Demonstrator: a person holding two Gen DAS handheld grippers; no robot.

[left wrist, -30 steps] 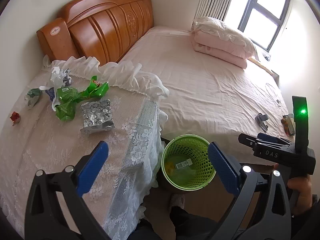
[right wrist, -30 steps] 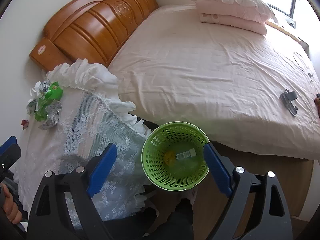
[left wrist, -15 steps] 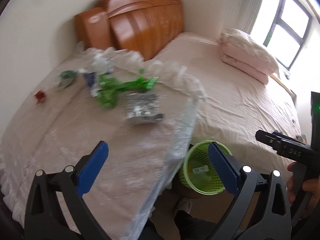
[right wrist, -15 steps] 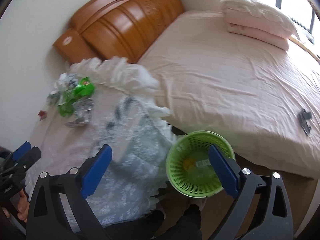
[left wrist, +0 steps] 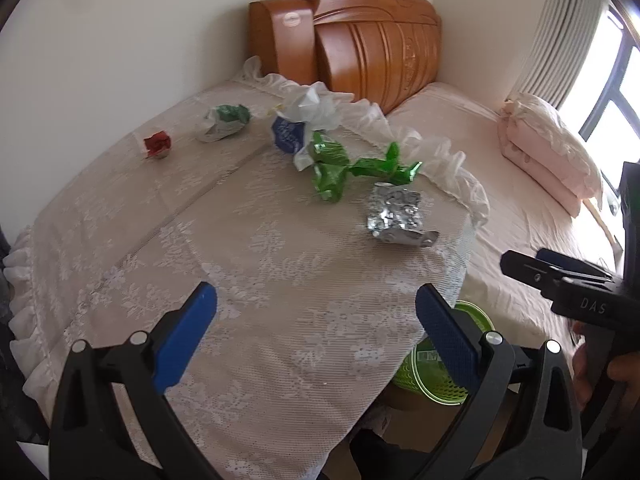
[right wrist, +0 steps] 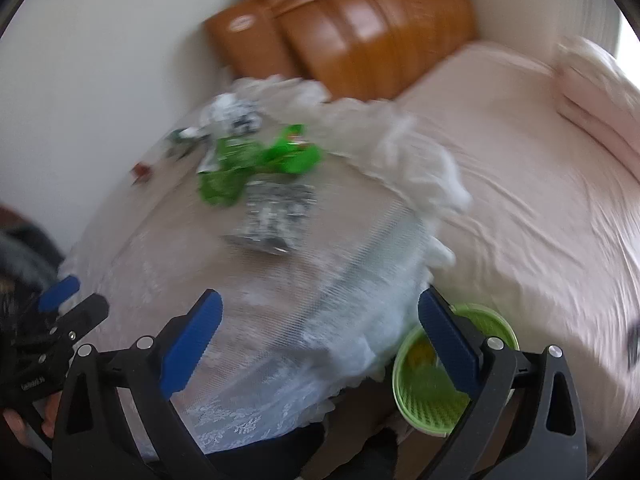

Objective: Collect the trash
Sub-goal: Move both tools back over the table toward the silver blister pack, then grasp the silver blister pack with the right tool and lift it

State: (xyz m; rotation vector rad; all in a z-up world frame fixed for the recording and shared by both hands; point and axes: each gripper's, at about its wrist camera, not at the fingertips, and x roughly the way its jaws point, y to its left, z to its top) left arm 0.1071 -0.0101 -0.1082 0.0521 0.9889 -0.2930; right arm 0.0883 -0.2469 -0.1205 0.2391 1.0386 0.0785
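Silver foil wrapper (left wrist: 394,216) lying flat, crosswise

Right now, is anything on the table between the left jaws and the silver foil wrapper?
Nothing visible: only bare lace tablecloth lies between the open left gripper and the silver foil wrapper.

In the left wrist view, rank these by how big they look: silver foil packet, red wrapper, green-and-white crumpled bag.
1. Silver foil packet, though it lies nearer the camera.
2. Green-and-white crumpled bag.
3. Red wrapper, clearly smallest.
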